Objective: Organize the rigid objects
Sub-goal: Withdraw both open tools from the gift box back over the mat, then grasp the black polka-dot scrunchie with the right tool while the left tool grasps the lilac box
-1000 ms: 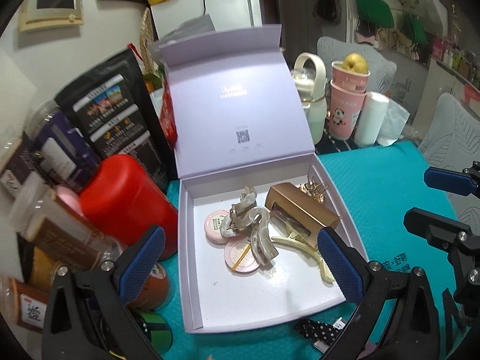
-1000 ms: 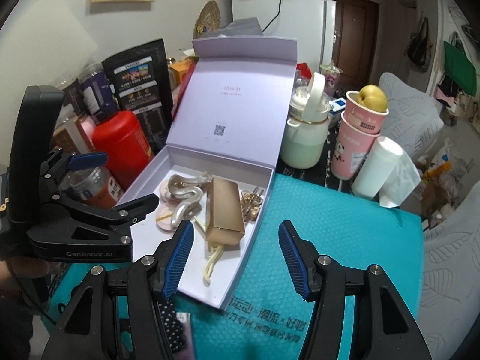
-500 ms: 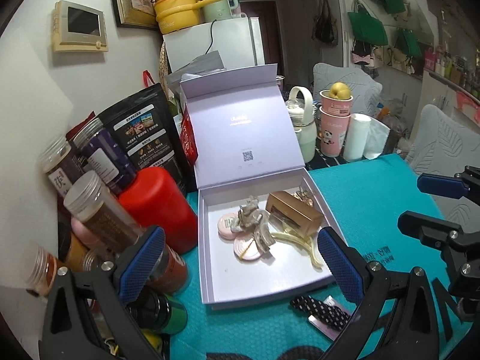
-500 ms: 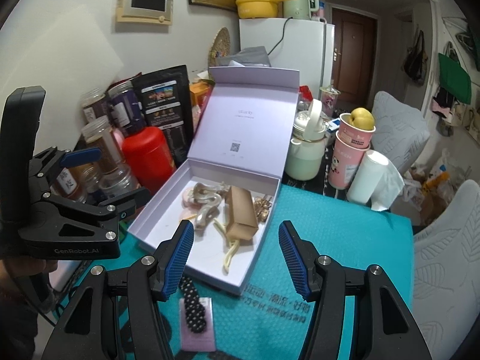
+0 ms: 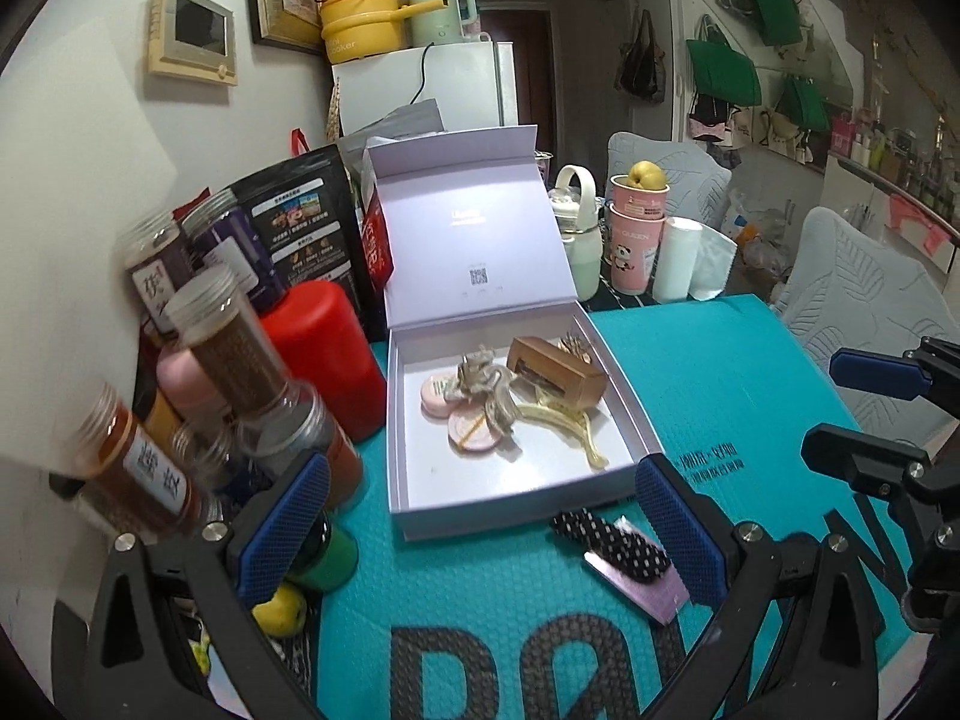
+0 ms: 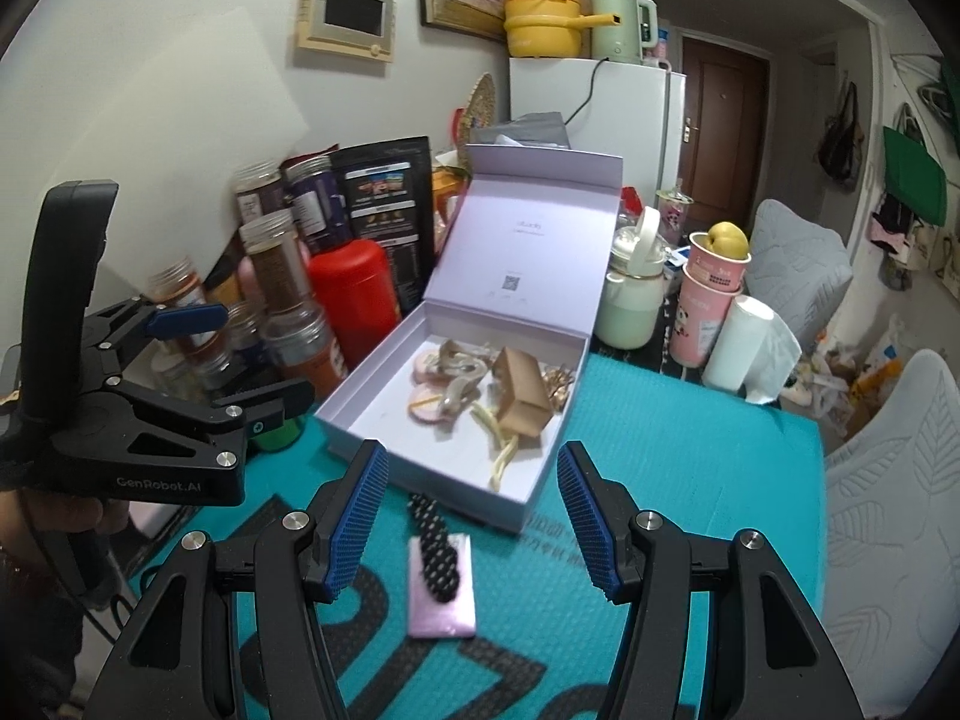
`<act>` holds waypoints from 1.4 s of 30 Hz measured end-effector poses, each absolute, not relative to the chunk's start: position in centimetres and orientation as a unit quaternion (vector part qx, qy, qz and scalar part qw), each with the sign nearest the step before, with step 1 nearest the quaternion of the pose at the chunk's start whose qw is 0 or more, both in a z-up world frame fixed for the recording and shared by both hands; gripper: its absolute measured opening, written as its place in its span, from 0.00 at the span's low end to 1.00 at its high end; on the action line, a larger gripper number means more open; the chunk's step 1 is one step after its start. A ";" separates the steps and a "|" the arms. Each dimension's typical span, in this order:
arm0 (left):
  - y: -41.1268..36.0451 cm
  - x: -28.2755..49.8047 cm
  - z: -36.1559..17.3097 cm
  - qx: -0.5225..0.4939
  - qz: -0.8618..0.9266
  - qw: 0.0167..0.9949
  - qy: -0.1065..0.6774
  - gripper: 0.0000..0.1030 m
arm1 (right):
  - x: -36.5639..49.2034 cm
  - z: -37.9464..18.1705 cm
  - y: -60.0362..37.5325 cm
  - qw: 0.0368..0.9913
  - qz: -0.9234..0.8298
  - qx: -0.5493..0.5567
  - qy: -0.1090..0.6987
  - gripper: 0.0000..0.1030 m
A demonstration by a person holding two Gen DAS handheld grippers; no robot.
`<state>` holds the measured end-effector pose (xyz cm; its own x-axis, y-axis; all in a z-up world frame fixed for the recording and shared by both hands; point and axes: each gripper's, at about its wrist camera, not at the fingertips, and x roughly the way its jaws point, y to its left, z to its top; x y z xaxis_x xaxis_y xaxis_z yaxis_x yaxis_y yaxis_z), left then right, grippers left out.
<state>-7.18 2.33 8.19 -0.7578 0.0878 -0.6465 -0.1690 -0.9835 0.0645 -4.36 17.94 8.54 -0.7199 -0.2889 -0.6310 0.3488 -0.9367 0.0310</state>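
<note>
A lilac gift box sits on the teal mat with its lid standing upright. Inside lie a gold box, grey hair claws, pink round compacts, a cream hair clip and a gold clip. In front of the box a black dotted hair clip rests on a pink card. My left gripper is open and empty, back from the box. My right gripper is open over the card, holding nothing.
Spice jars, a red canister and black pouches crowd the left. A pale green kettle, pink cups with a fruit and a white roll stand behind the box. Padded chairs are to the right.
Both grippers have pulled back and slightly up from the box, so the box looks smaller and the dotted clip on its pink card has come into full view. Jaw openings are unchanged.
</note>
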 end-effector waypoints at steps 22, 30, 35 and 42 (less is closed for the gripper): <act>1.0 -0.2 2.6 -0.372 0.924 0.083 0.021 1.00 | 1.3 1.8 17.0 0.181 -0.905 0.384 0.020 0.57; 0.6 0.7 -1.1 -0.393 0.917 0.069 0.019 1.00 | 1.5 -1.6 17.0 0.171 -0.899 0.403 0.021 0.57; 0.3 0.7 -2.7 -0.407 0.911 0.069 0.006 1.00 | 0.7 -3.5 16.6 0.175 -0.891 0.418 0.023 0.57; -0.4 -0.3 -4.5 -0.424 0.903 0.071 -0.009 1.00 | -2.4 -6.0 15.7 0.180 -0.877 0.444 0.032 0.57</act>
